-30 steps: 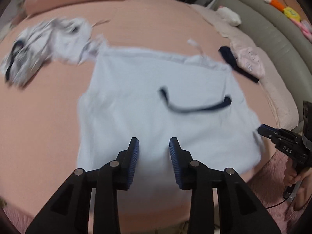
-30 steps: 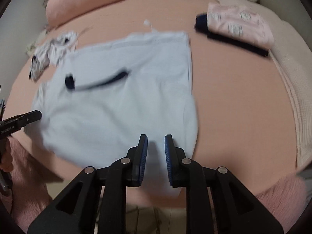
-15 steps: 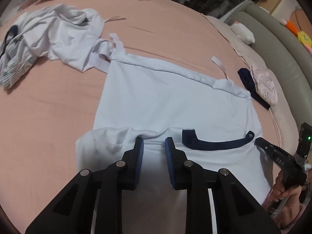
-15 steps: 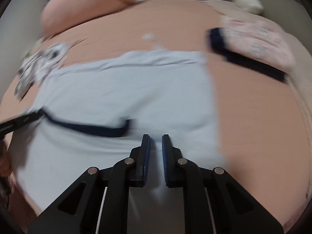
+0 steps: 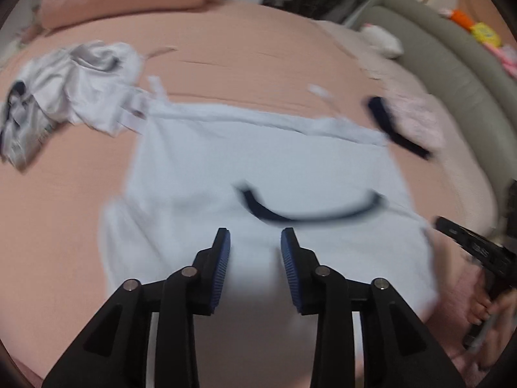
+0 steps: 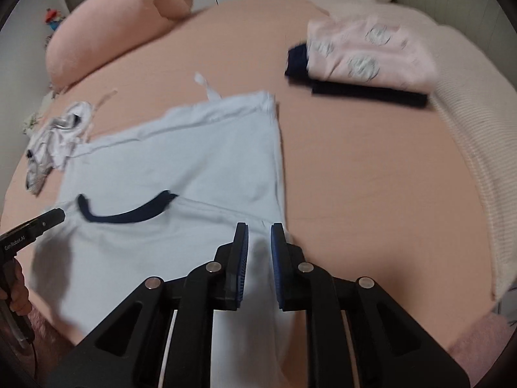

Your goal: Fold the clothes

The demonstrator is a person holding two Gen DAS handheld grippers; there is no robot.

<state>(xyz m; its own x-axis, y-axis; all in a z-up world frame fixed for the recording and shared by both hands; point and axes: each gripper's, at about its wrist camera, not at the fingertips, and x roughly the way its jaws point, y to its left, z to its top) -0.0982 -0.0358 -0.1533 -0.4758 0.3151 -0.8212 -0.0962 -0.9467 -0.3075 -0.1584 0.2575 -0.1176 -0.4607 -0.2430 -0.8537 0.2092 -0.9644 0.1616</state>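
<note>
A pale blue shirt (image 5: 258, 161) (image 6: 194, 161) with a navy collar (image 5: 307, 213) (image 6: 129, 213) lies spread on the pink bed (image 6: 371, 177). My left gripper (image 5: 255, 242) hovers at its near left part. Its jaws are opening, with cloth between them and the pads apart from it. My right gripper (image 6: 259, 236) sits at the shirt's near right corner. Its jaws stand narrow and are opening, with a strip of shirt still between the pads and creases running toward them. Each gripper's tip shows at the edge of the other's view, the right gripper (image 5: 468, 242) and the left gripper (image 6: 32, 229).
A crumpled white garment (image 5: 71, 90) (image 6: 55, 135) lies at the shirt's far left. A folded pink garment (image 6: 365, 55) rests on a navy one at the far right. A pink pillow (image 6: 113, 32) and a grey padded rim (image 5: 452, 64) border the bed.
Both grippers narrowed on the shirt's near part, then widened again. The left jaws now stand clearly wider than half a second ago. Both hands shifted sideways, and the pictures are blurred.
</note>
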